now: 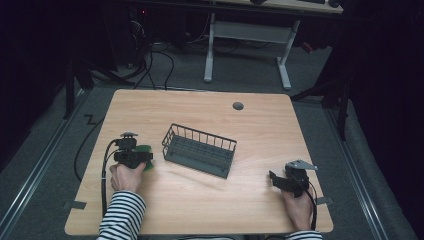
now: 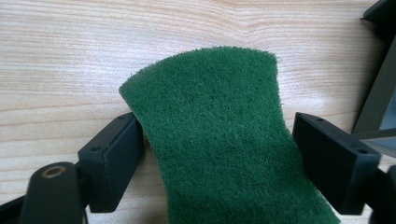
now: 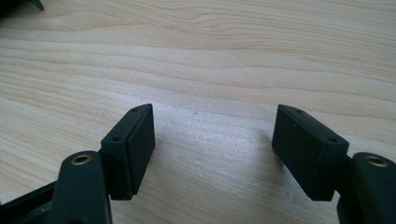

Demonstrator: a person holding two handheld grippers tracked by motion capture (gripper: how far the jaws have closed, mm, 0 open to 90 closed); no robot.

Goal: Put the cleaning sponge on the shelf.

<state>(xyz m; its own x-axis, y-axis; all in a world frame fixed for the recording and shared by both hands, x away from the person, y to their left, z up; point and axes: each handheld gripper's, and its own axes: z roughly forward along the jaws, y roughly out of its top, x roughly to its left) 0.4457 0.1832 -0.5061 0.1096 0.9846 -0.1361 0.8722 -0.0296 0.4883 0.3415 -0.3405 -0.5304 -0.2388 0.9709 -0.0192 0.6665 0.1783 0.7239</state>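
High view, pad: my left gripper (image 1: 141, 159) sits low on the left of the table (image 1: 250, 200), with the green pad (image 1: 146, 150) lying flat at its jaws.
High view, rack: a grey wire rack (image 1: 199, 150) stands mid-table, just right of the pad and apart from it; nothing lies in it that I can make out.
High view, right side: my right gripper (image 1: 274, 178) rests near the table's right front, well apart from pad and rack.
Left gripper view, grip: the pad (image 2: 219, 140) lies between my jaws, bowed a little. The left pad (image 2: 120, 161) touches its edge; the right one (image 2: 327, 161) stands just beside it. I judge this a grasp only beginning, not clenched.
Left gripper view, rack: a dark rack corner (image 2: 380, 93) shows at the right edge.
Right gripper view, jaws: released, wide apart over bare wood (image 3: 210, 70), holding nothing.
Progress: early, I judge. The pad is framed but not lifted; gripping, carrying and placing it all remain.
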